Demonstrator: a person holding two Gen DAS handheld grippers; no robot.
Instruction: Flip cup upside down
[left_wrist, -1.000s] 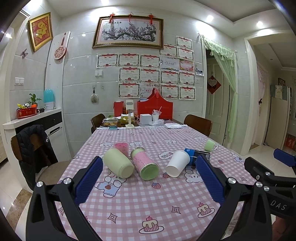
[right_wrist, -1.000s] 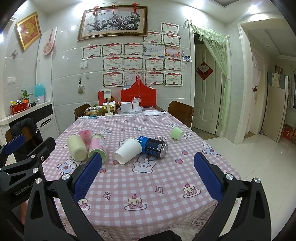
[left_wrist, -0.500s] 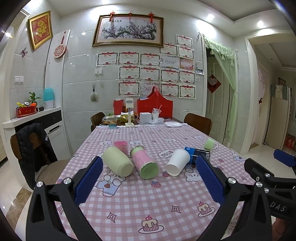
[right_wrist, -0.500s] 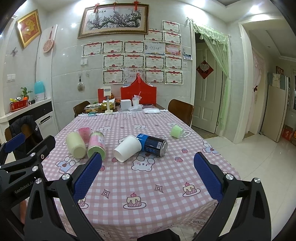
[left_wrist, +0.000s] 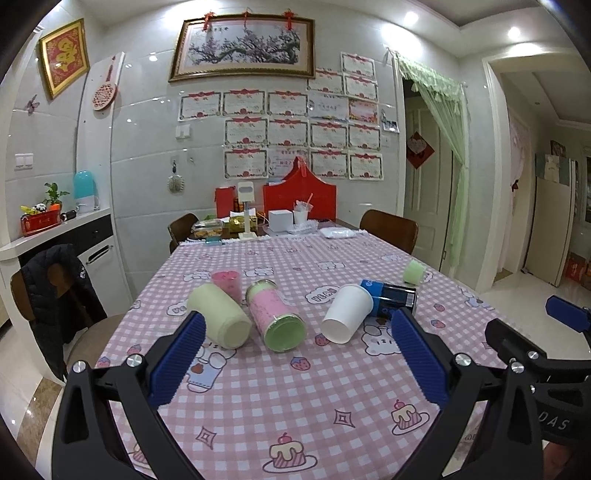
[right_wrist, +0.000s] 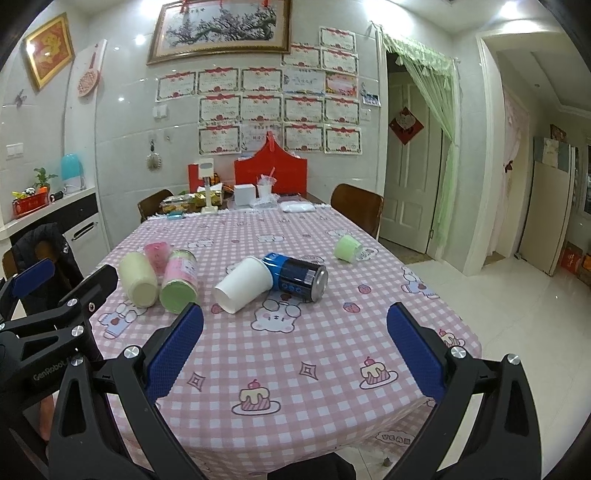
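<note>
White paper cup (left_wrist: 347, 313) lying mid-table (left_wrist: 295, 387): likely light, crushable; grip its wall gently. Left gripper (left_wrist: 295, 354) and right gripper (right_wrist: 295, 350) splayed, empty.

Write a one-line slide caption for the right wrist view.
Open right gripper hovers short of the checkered table, where a white paper cup lies on its side against a blue can.

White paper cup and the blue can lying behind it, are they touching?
Touching. In the right wrist view the white paper cup lies on its side with its base pressed against the blue can; no tablecloth shows between them.
</note>
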